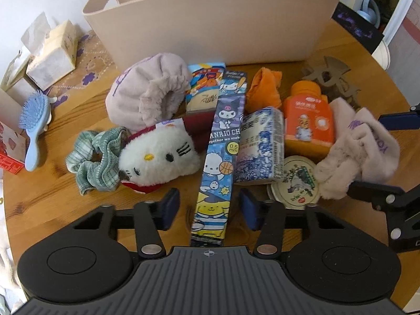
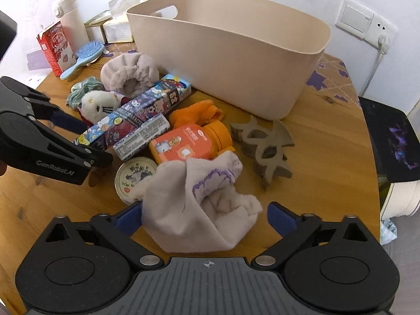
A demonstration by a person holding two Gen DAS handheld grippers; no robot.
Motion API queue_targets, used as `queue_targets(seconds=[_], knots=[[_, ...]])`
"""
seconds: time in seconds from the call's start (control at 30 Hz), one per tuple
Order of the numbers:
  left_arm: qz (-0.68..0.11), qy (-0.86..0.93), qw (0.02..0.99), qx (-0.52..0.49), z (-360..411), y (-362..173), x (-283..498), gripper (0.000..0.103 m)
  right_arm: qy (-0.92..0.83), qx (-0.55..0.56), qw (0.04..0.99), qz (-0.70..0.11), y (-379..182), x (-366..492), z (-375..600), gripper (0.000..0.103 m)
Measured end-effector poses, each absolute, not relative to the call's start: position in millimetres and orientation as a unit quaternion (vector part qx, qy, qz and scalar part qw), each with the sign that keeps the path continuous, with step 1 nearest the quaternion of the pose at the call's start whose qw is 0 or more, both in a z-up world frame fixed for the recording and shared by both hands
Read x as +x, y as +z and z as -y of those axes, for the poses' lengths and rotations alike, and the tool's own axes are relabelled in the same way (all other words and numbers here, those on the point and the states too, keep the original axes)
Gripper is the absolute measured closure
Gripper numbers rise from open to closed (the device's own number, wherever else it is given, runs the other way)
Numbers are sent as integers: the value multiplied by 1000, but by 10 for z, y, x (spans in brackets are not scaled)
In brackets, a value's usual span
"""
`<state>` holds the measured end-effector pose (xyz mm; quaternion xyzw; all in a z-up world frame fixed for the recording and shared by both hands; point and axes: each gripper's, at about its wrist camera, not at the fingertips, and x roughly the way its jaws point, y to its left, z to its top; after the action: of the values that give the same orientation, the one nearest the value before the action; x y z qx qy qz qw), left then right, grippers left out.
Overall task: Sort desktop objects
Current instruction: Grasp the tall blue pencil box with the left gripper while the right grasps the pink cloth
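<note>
On the wooden worktop (image 1: 52, 197), left tongs (image 1: 208, 208) gaped around a cartoon pen box (image 1: 220, 152); right tongs (image 2: 204, 218) spread wide around a pale fleece cloth (image 2: 194, 210), neither gripping.

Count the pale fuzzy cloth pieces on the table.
2: one fuzzy piece behind the plush cat, another between the right tongs. Others may be buried.

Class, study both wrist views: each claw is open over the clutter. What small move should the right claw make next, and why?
Probably close the right claw on the pale pink fleece cloth. The cloth already lies between its open blue pads, and the beige plastic bin stands behind the pile, ready to receive it. The left claw straddles the long blue cartoon pen box, also ungripped.
</note>
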<state>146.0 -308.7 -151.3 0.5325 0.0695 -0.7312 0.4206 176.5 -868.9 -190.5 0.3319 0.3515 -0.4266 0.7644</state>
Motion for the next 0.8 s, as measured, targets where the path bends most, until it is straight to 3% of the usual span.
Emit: queue_targets(seconds=[0.1, 0.17, 0.2, 0.27, 0.37, 0.8], knots=[[-77, -730, 420, 533, 3126, -1533, 1469, 59, -420, 338, 767, -346, -1927, 1769, 8720, 21], [-80, -731, 418, 533, 3136, -1530, 1473, 60, -416, 342, 772, -337, -1935, 1752, 8721, 36], [-81, -732, 416, 533, 3143, -1529, 1473, 60, -413, 346, 774, -332, -1938, 1743, 8719, 39], [-83, -737, 410, 531, 3156, -1526, 1484, 78, -412, 350, 775, -327, -1945, 1734, 8715, 54], [-105, -737, 406, 530, 3181, -1517, 1494, 79, -406, 355, 779, -320, -1943, 1717, 8709, 68], [-109, -757, 379, 520, 2992, -1441, 1613, 79, -419, 357, 782, -293, -1826, 1638, 8544, 73]])
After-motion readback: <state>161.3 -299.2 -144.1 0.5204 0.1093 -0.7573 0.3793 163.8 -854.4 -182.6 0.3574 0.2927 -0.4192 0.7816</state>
